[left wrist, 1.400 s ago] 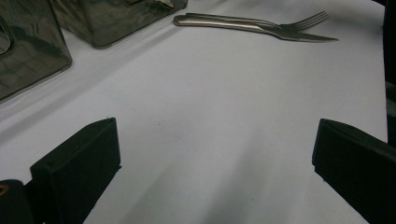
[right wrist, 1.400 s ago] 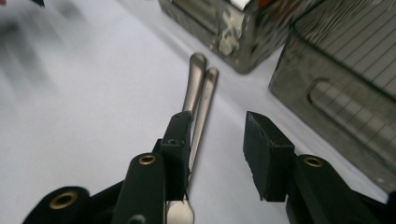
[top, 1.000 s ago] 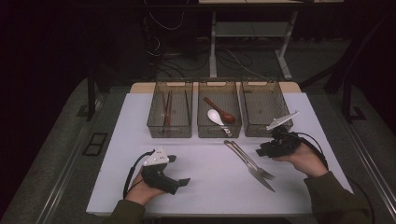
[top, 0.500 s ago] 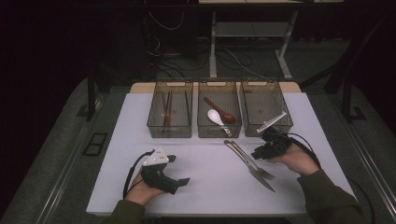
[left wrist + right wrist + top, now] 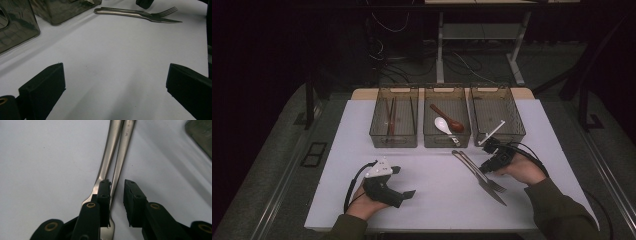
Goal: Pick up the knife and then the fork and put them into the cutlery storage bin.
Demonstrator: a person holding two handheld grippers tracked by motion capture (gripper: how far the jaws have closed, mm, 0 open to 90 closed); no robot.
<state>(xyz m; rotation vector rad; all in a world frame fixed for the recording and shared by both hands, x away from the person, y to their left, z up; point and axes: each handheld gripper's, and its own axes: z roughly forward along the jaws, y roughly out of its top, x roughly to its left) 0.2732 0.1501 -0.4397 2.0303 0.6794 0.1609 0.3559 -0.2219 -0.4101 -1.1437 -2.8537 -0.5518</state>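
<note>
Steel fork (image 5: 486, 173) and steel table knife (image 5: 482, 180) lie crossed near the white worktop's (image 5: 432, 200) right front, with the right gripper (image 5: 488, 161) lowered over them.
Since a second ago that gripper has sunk from beside the right bin to the cutlery; its jaws have just been closing and stand narrowly apart over the handles, pads not pressing. Across the table, the left gripper (image 5: 404, 181) rests at the front edge, jaws wide apart on nothing. Along the back edge, three smoky clear plastic bins: left bin (image 5: 393, 141) holds brown chopsticks (image 5: 391, 120), middle bin (image 5: 447, 142) a white spoon (image 5: 443, 125) and a brown spoon (image 5: 447, 118), right bin (image 5: 512, 134) nothing I can make out.
</note>
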